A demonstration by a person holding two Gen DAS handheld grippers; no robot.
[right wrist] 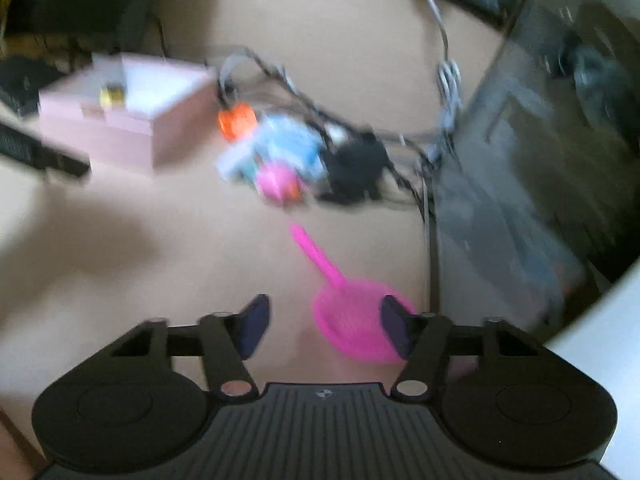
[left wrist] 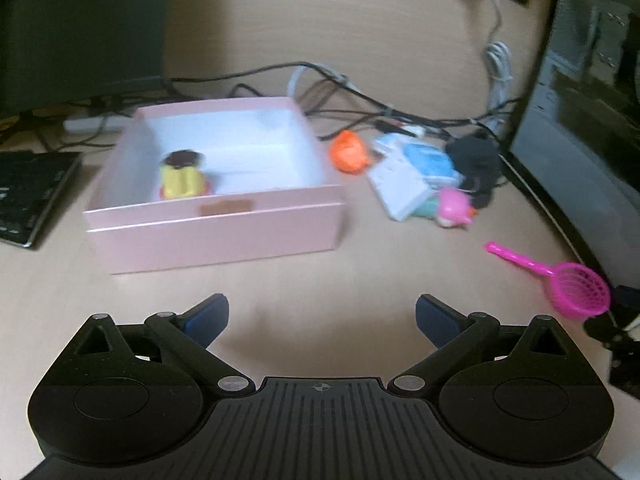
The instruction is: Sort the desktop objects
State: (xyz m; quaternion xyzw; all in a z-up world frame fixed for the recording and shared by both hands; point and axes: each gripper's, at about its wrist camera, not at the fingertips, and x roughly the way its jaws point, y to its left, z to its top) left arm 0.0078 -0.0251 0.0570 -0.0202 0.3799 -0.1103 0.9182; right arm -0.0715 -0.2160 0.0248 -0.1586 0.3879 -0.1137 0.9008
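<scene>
The left gripper (left wrist: 322,320) gapes wide over bare desk (left wrist: 248,292), just short of the pink box (left wrist: 216,232). The right gripper (right wrist: 324,326), half open, straddles the pink strainer (right wrist: 352,328) without visibly pinching it.

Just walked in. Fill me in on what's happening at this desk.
A person with a gripper in each hand is sorting toys into a pink box. A yellow figure already sits inside. The left gripper is open and empty in front of the box. The right gripper is open beside a pink toy strainer on the desk, not gripping it. More toys lie right of the box.
</scene>
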